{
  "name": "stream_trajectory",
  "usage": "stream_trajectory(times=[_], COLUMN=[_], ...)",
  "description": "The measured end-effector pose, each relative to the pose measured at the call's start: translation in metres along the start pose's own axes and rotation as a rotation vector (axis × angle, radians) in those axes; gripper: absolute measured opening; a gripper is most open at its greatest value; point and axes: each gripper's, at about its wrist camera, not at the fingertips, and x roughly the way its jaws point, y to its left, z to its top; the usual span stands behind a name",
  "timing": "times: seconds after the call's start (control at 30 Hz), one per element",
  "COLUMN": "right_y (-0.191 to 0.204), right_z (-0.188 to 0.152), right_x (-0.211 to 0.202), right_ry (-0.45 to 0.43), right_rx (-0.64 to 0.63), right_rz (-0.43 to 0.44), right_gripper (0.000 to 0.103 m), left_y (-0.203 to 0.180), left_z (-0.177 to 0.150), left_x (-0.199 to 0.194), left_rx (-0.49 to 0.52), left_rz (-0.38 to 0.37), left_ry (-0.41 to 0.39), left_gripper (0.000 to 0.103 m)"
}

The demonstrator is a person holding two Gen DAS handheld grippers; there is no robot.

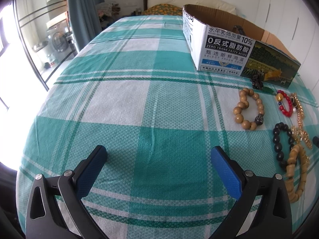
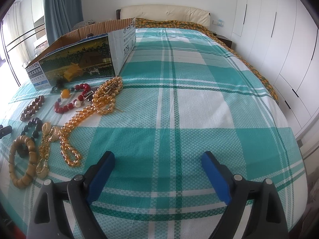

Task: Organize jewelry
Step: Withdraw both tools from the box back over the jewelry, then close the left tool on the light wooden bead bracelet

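Blue-padded left claw point(image 1: 159, 151) and right claw point(image 2: 158, 156) — wide apart, empty.

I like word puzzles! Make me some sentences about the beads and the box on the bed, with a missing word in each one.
1. The cardboard box stands on a checked bedsheet that is white and ____.
2. Both the left gripper and the right gripper are ____ and hold nothing.
3. The bracelet with a big yellow bead is mostly ____.
4. The long amber bead necklace lies on the bedsheet, ____ the box.

Missing words: green; open; red; outside
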Motion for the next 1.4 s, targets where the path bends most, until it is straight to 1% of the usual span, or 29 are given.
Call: stream_trajectory(times=[0.4,0.83,1.0,1.2,1.3,1.33,1.4], right_y=[0.0,0.0,0.0,0.0,0.0,0.0,0.0], right_z=[0.0,0.0,0.0,0.0,0.0,0.0,0.0], right_x=[0.0,0.0,0.001,0.0,0.0,0.0,0.0], right_ry=[0.0,0.0,0.0,0.0,0.0,0.0,0.0], right_rx=[0.0,0.001,0.001,0.001,0.001,0.002,0.001], right_rz=[0.0,-0.001,0.0,0.0,0.0,0.0,-0.001], right_gripper=[0.091,0.091,0.092,0.092,0.092,0.092,0.092], left_y=[0.0,-0.004,-0.005,-0.005,-0.002,0.0,0.0], left_z=[-0.001,-0.001,-0.003,-0.004,-0.006,-0.008,-0.012], left_x=[0.0,0.0,-0.001,-0.003,-0.009,-0.015,-0.031], left_rx=[-0.003,-0.013,-0.023,-0.012,-0.027,-0.047,-0.085], left_rz=[0.003,0.013,0.024,0.009,-0.017,-0.049,-0.141], left_ry=[0.002,0.029,0.02,0.019,0.008,-0.006,-0.032], left_gripper=[0.103,0.103,0.103,0.103,0.102,0.102,0.102])
